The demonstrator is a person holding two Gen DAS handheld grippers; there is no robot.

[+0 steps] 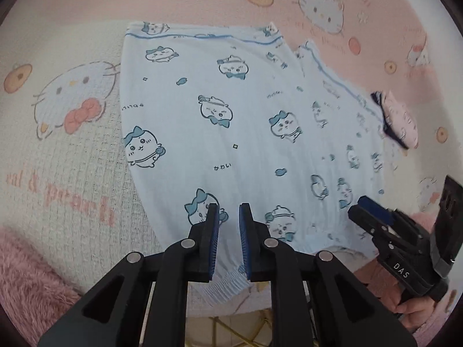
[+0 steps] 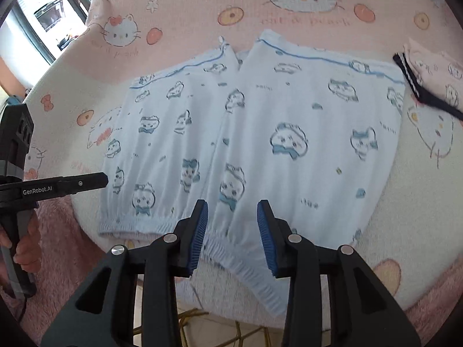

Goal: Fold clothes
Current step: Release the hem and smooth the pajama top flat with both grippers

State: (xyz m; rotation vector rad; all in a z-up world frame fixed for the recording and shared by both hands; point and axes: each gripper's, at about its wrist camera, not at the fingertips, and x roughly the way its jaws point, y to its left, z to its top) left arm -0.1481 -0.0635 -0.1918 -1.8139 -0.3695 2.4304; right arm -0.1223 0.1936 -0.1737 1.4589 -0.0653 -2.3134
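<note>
Both grippers point steeply down over the near edge of the table (image 2: 419, 202), which wears a pink and cream cat-print cover (image 1: 72, 133). The left gripper (image 1: 228, 217) hovers with its jaws a narrow gap apart, nothing between the blue pads (image 1: 214, 231); the shorts (image 1: 231, 121) lie spread flat just beyond and below the tips, waistband nearest. The right gripper (image 2: 233, 214) has its jaws wider apart, also empty, over the ribbed waistband (image 2: 240, 263), which sags off the table edge under them. Whether either pad touches the cloth cannot be told. From the right view the left gripper enters side-on at the far left, a hand (image 2: 21, 245) wrapped on its grip; from the left view the right gripper sits off to the right, fingers (image 1: 411, 306) partly cut by the frame. A folded pink garment (image 2: 434, 78) lies beyond the shorts' right leg, its far part cropped. The shorts' print is blurred in the right view.
</note>
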